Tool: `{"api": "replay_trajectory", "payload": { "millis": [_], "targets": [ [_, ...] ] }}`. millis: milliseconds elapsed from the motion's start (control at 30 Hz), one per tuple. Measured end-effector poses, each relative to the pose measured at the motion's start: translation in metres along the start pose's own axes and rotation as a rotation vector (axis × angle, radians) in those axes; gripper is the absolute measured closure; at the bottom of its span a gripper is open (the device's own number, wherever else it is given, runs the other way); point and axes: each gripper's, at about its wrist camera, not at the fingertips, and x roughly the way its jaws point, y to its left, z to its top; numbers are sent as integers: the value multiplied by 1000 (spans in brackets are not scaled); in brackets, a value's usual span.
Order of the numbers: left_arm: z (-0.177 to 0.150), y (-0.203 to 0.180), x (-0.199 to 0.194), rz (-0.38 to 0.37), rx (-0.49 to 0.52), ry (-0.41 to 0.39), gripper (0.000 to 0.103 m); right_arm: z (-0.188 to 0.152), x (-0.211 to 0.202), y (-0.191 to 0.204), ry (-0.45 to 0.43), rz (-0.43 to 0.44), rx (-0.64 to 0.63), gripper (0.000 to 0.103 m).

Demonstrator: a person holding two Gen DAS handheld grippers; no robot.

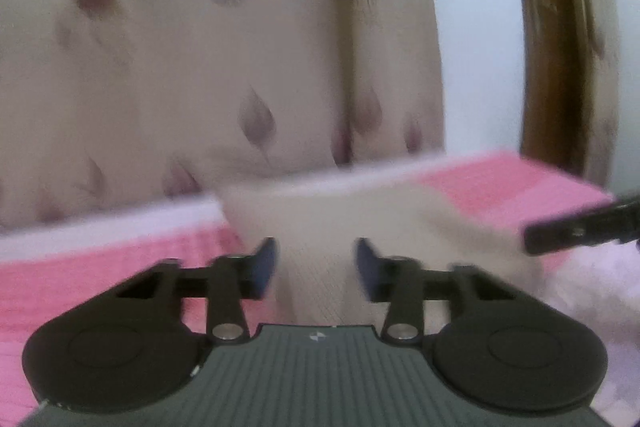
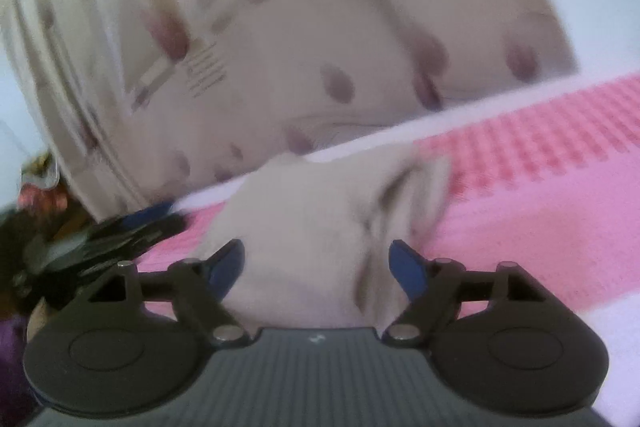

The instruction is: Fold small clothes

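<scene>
Between the blue pads of my left gripper [image 1: 316, 263] I see a pale cream garment [image 1: 340, 211], small and finely ribbed. The jaws stand fairly narrow with a gap either side of the cloth, so I cannot tell whether the pads press on it. The garment lies on a pink bedspread [image 1: 100, 267] and runs away from me to the far edge of the bed. At the right of this view the dark tip of my right gripper [image 1: 580, 227] reaches in over the garment's right end.

In the right wrist view, that gripper [image 2: 318, 267] has its jaws wider apart, the same garment [image 2: 312, 219] bunched between them with a crease near the right pad; the pads look clear of it. Beyond the bed hangs a cream curtain [image 1: 180, 67] with mauve leaf prints. Everything is blurred.
</scene>
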Motion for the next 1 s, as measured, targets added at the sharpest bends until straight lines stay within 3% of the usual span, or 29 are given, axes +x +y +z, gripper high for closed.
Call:
{"api": "replay_trajectory", "payload": {
  "millis": [33, 67, 100, 167, 333, 400, 533, 567, 600, 633, 667, 700, 800, 867, 933, 967, 1000],
  "targets": [
    [-6, -1, 7, 0, -8, 11, 72, 1, 13, 4, 38, -28, -40, 54],
    [-10, -3, 4, -1, -12, -9, 72, 2, 25, 3, 83, -41, -46, 80],
    [-10, -4, -1, -20, -24, -9, 72, 0, 35, 2, 132, -48, -44, 89],
    [-12, -9, -13, -68, -50, -9, 72, -8, 38, 4, 193, -61, -104, 92],
    [-34, -30, -7, -165, -7, 70, 73, -11, -3, -13, 191, -117, -119, 92],
    [-33, -24, -4, -178, -68, 54, 73, -9, -12, -20, 166, -126, -87, 92],
    [-36, -10, 1, -244, -156, 60, 72, 1, -26, -25, 32, -20, 55, 88],
    [-36, -7, 2, -260, -176, 61, 72, 3, -25, -26, 4, -10, 74, 77],
    [-38, -4, 2, -276, -197, 60, 72, 6, -22, -28, -16, 13, 98, 54],
    [-38, -2, 3, -287, -212, 60, 71, 8, -15, -31, -22, 43, 130, 41],
    [-38, 1, 2, -295, -223, 60, 70, 9, -9, -32, -28, 52, 144, 22],
    [-38, 1, 3, -300, -228, 61, 70, 12, 1, -31, -34, 47, 140, 20],
    [-38, 0, 1, -306, -223, 66, 70, 20, 28, -26, -25, 50, 111, 20],
    [-36, -3, 1, -313, -213, 66, 63, 24, 50, -25, 9, 25, 70, 21],
    [-35, -5, 1, -317, -197, 65, 58, 23, 75, -25, 78, 26, 55, 34],
    [-35, -7, 0, -320, -190, 64, 55, 20, 85, -21, 113, 0, 19, 54],
    [-35, -9, 0, -324, -182, 62, 52, 17, 90, -17, 130, -37, -29, 59]
  ]
}}
